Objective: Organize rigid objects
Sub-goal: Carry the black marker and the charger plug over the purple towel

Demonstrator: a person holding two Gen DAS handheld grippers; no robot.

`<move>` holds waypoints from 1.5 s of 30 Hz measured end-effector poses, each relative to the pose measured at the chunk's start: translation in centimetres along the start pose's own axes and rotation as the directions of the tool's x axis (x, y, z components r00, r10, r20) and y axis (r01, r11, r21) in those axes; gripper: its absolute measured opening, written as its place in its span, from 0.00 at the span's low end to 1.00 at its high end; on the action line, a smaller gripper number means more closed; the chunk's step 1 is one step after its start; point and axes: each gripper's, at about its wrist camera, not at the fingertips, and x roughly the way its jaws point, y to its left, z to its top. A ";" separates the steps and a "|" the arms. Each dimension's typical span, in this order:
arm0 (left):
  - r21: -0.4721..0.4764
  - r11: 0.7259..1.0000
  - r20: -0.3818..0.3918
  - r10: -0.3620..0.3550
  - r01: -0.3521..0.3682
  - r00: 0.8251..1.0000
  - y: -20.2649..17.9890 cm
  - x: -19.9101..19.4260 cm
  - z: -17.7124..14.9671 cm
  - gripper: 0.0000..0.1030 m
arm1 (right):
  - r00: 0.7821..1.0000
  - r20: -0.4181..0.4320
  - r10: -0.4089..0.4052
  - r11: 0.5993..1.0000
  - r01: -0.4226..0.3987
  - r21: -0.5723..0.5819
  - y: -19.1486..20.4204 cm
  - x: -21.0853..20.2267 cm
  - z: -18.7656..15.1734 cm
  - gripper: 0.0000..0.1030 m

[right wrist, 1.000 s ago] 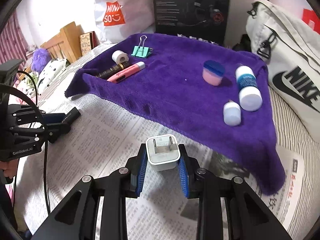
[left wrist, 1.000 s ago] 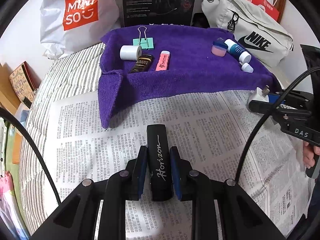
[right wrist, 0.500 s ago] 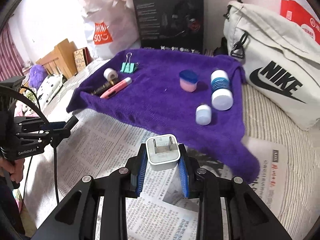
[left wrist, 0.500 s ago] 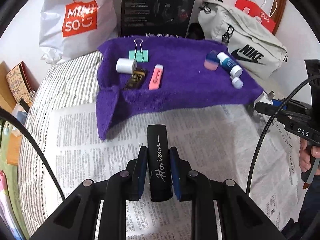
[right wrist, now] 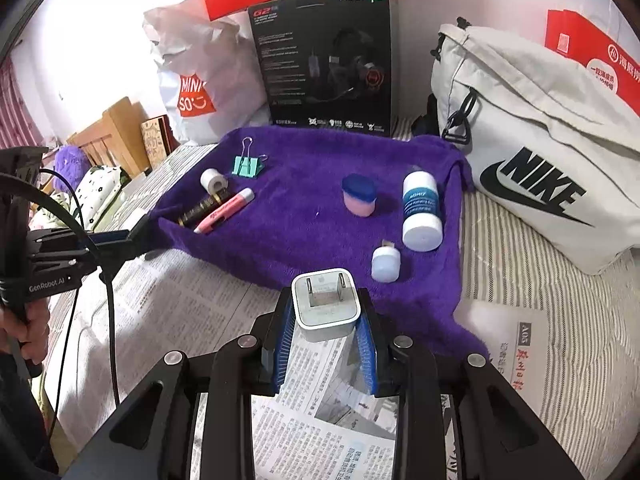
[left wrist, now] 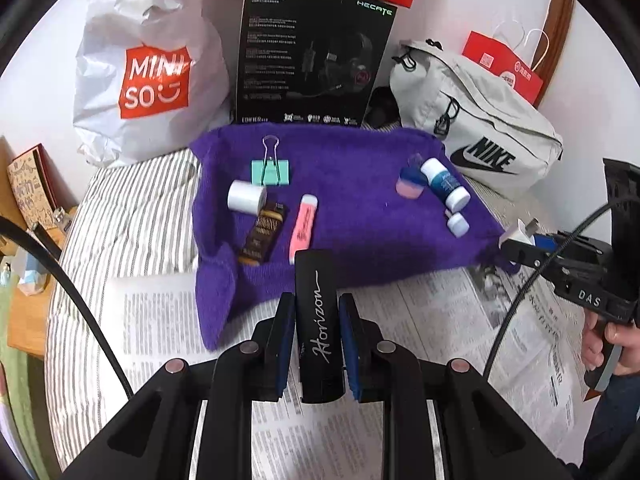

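Left gripper (left wrist: 316,344) was level above the newspaper (left wrist: 168,320), pointed at the purple towel (left wrist: 360,208); its fingers (left wrist: 282,344) were clamped on a black case (left wrist: 318,320) lettered "Horizon", whose far end overlapped the towel's near edge. Right gripper (right wrist: 325,344) sat likewise above the newspaper, fingers (right wrist: 366,344) pinching a white charger plug (right wrist: 324,304), prongs facing forward, just short of the towel. On the towel lay a mint binder clip (left wrist: 271,170), white roll (left wrist: 246,197), dark tube (left wrist: 262,236), pink highlighter (left wrist: 303,222), pink jar (right wrist: 359,196), blue-labelled bottle (right wrist: 421,208) and small white bottle (right wrist: 386,262). The person's right hand (left wrist: 608,340) was cut off at the frame edge. The case's near end was hidden behind the fingers.
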 end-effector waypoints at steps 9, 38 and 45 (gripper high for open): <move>0.010 1.000 0.005 -0.027 0.027 1.000 0.2 1.1 3.2 0.21 | 1.000 0.013 -0.024 1.000 0.024 0.012 -0.8 -0.4 1.8 0.29; 0.002 0.999 -0.054 -0.038 0.038 0.998 1.8 5.9 6.4 0.21 | 0.993 -0.111 -0.037 0.998 0.032 -0.049 -1.9 9.4 6.3 0.29; 0.003 0.999 -0.067 -0.041 0.042 0.997 1.9 6.6 6.7 0.21 | 0.988 -0.147 -0.041 0.998 0.033 -0.052 -2.0 11.7 6.2 0.29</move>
